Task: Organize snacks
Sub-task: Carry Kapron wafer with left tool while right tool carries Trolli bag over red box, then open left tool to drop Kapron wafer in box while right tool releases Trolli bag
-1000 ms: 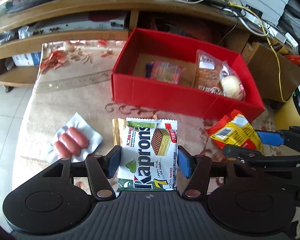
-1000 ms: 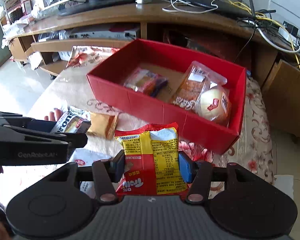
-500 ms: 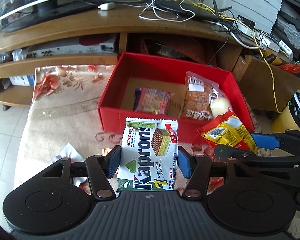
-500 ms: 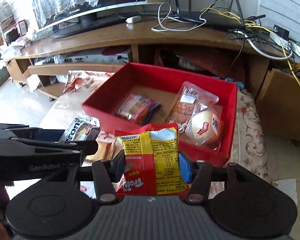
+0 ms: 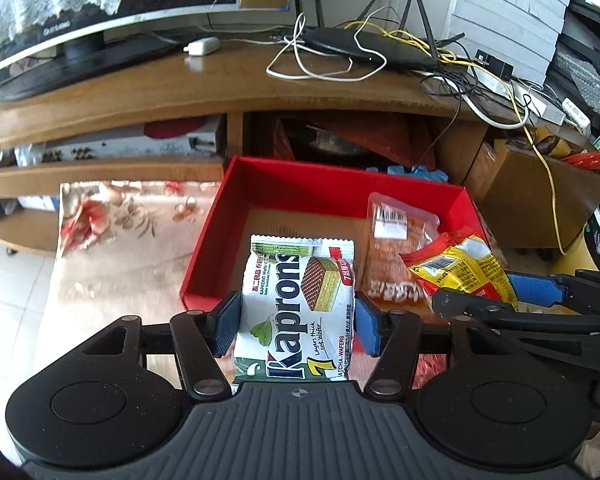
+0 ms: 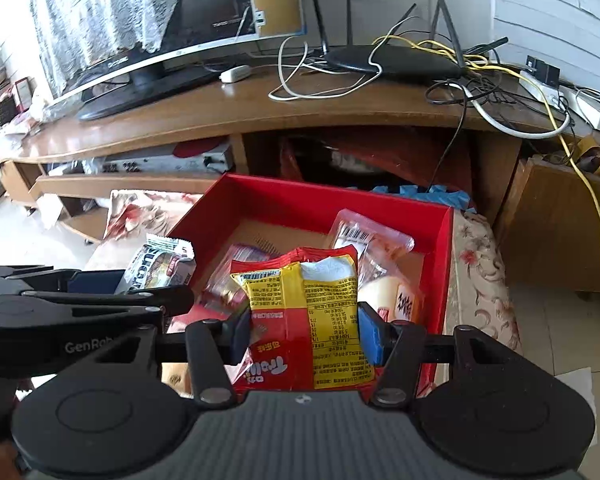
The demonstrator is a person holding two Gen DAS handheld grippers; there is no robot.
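Two grippers each clamp a snack packet. The left gripper [image 5: 296,326] pinches a white-and-green Kaprons matcha wafer pack [image 5: 298,308] by its sides between blue pads [image 5: 226,326], label facing up (the pack stands upright along the fingers). The right gripper [image 6: 304,334] squeezes a yellow-and-red snack bag [image 6: 306,320], printed back showing, its top edge crimped and slightly crumpled.

Both packets hang over the near wall of the red box [image 5: 208,248], which sits on a floral cloth [image 5: 112,236]. Inside the box lie a clear-wrapped orange pastry pack [image 5: 396,248], a round bun in clear film [image 6: 396,300] and a small pink-and-purple packet [image 6: 228,280]. The left half of the cardboard floor is bare, while the right half is crowded. Just behind the box's far wall rises a wooden TV stand [image 5: 204,88] carrying a router [image 5: 372,46] and tangled cables.

A second ago the wafer pack was over the cloth, short of the box, and a pack of sausages lay in view to its left; now both grippers have come forward and up, and the sausages are out of frame.
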